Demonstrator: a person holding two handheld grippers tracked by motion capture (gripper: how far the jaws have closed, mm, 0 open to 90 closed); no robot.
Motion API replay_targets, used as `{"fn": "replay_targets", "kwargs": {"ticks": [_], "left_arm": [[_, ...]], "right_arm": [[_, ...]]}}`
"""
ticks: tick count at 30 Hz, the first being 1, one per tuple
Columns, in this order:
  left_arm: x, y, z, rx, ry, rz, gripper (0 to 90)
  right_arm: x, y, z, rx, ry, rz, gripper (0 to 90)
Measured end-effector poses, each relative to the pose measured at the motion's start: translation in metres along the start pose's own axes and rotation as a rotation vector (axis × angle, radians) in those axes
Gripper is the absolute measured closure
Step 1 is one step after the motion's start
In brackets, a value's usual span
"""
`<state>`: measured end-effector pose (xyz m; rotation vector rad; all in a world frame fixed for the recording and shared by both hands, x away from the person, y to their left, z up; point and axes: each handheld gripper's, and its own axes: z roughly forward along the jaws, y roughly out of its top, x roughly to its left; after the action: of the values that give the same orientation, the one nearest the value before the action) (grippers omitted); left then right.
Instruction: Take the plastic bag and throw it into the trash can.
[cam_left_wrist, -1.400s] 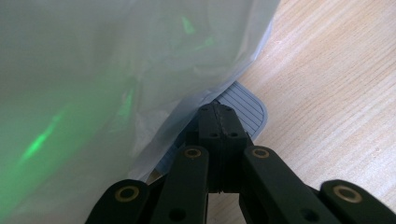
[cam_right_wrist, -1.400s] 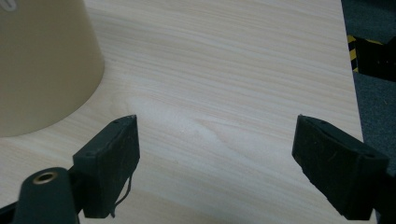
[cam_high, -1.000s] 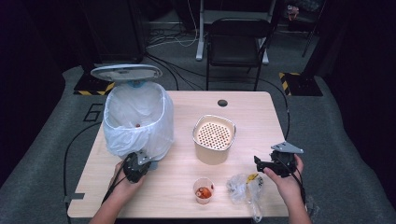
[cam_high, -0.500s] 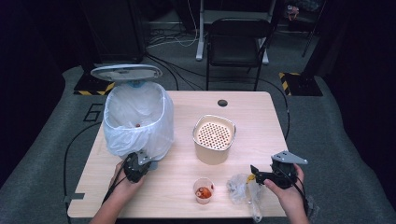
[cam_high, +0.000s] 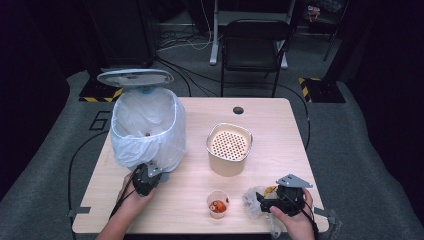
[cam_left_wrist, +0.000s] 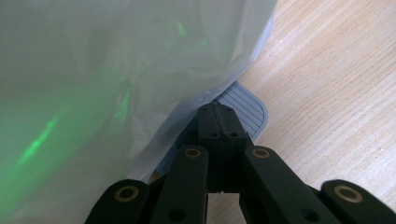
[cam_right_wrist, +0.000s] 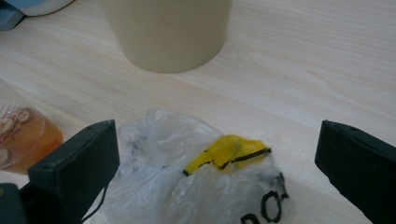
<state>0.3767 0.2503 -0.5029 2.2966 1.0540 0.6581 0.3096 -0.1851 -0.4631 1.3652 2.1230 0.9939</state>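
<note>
A bin lined with a white bag (cam_high: 147, 127) stands at the table's left, its lid (cam_high: 135, 77) raised. My left gripper (cam_high: 151, 172) is shut at the bin's foot. In the left gripper view its closed tips (cam_left_wrist: 215, 115) rest on the grey ribbed pedal (cam_left_wrist: 246, 105), beside the bag (cam_left_wrist: 116, 70). A crumpled clear plastic bag (cam_high: 252, 202) with a yellow scrap (cam_right_wrist: 226, 149) lies near the front edge. My right gripper (cam_high: 262, 199) is open, and its jaws (cam_right_wrist: 217, 135) stand wide on either side of that bag.
A beige perforated container (cam_high: 229, 147) stands mid-table, just beyond the crumpled bag (cam_right_wrist: 166, 32). A small clear cup (cam_high: 218, 204) holding something orange sits left of the crumpled bag (cam_right_wrist: 23, 135). A black chair (cam_high: 255, 45) stands beyond the table.
My right gripper has moved toward the front edge and left, bringing its open jaws around the crumpled bag. The left gripper has stayed at the bin's foot.
</note>
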Motion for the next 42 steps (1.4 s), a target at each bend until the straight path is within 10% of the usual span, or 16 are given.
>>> {"fn": "replay_targets", "kwargs": {"ticks": [24,42], "left_arm": [[0.001,0.000,0.000,-0.003,-0.002,0.002,90.0],[0.000,0.000,0.000,-0.006,0.000,0.007,90.0]], "right_arm": [[0.037,-0.016,0.052,0.114,0.061,-0.145,4.5],[0.026,-0.016,0.057,0.148,0.158,-0.157,70.5]]}}
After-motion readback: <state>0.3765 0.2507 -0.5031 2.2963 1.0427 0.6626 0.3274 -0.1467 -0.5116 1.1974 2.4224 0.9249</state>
